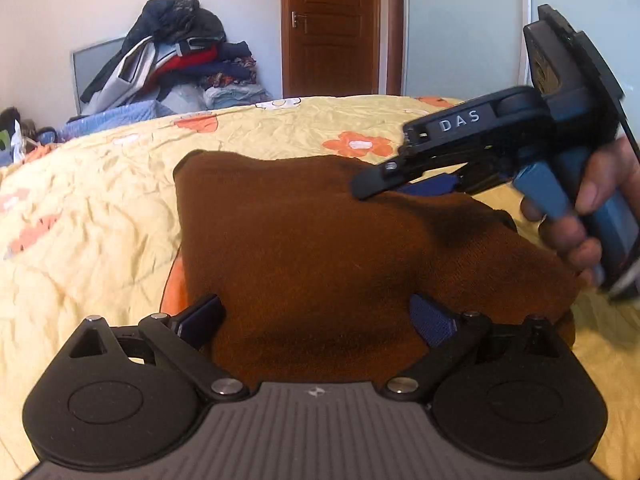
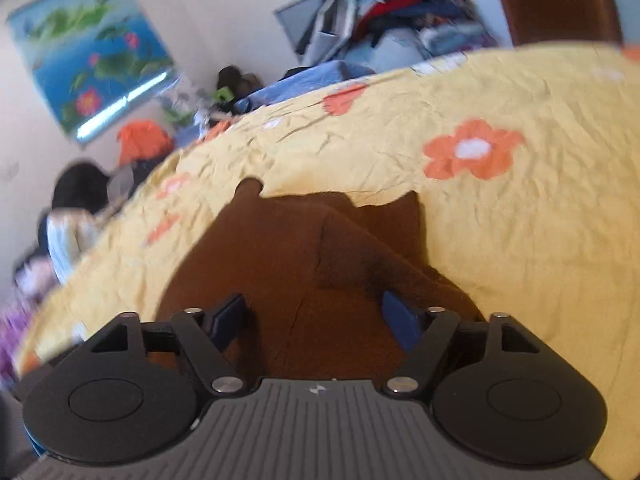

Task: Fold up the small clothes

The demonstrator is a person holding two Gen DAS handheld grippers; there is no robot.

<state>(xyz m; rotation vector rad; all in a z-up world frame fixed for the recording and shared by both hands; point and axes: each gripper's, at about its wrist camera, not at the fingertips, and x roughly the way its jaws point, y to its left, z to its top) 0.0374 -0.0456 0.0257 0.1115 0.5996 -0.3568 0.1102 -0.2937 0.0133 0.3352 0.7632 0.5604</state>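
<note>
Brown garment (image 1: 320, 256) folded on bed (image 1: 100, 208); left gripper (image 1: 316, 320) jaws wide, empty; right gripper (image 2: 316, 316) half-open, holding nothing; snagging could undo fold.

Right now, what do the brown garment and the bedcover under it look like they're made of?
Brown garment: looks like a soft matte knit, perhaps wool or acrylic; fine fuzzy weave texture shows, and the folds are thick.
Bedcover: thin matte woven fabric, likely cotton; it is finely crinkled, with a flat printed orange flower pattern.
</note>
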